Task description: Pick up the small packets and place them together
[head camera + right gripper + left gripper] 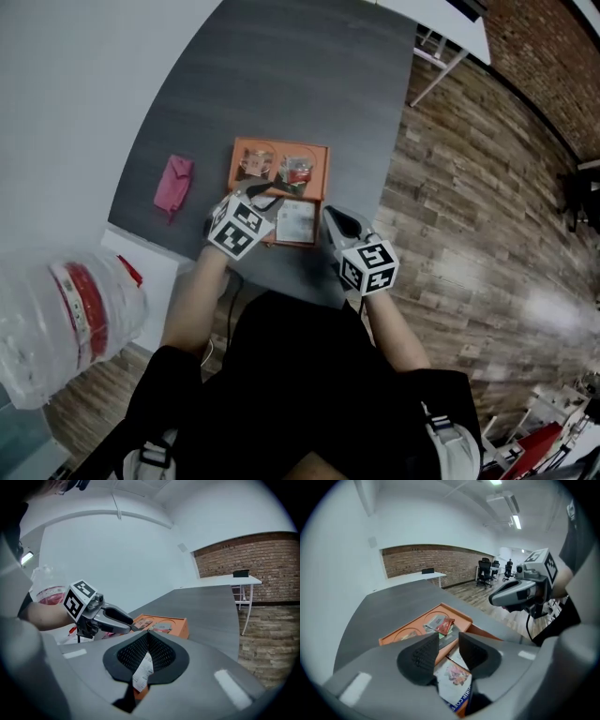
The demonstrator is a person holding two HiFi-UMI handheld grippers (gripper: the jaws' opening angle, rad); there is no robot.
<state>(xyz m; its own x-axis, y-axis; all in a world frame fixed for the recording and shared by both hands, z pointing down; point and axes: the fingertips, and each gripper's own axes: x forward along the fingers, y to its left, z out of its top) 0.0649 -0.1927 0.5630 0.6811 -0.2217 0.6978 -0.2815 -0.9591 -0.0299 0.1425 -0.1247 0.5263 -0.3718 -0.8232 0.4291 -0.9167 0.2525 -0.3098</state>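
An orange tray [278, 142] sits on the grey table [281, 75]. Small red and white packets [297, 172] lie in its two far round compartments, and a larger white packet [295, 222] lies in the near one. My left gripper [265, 199] hovers over the tray's near left part. Its pads stand apart with nothing between them, and the white packet [452, 679] shows below them. My right gripper [330, 217] is at the tray's near right corner, pads pressed together [148, 637]. A white strip [142, 670] shows through the gap behind its pads.
A pink cloth [174, 183] lies on the table left of the tray. A big clear water bottle [66, 314] stands on the floor at my left. A white desk [441, 23] and wooden floor [469, 206] are to the right. Office chairs [485, 569] stand far off.
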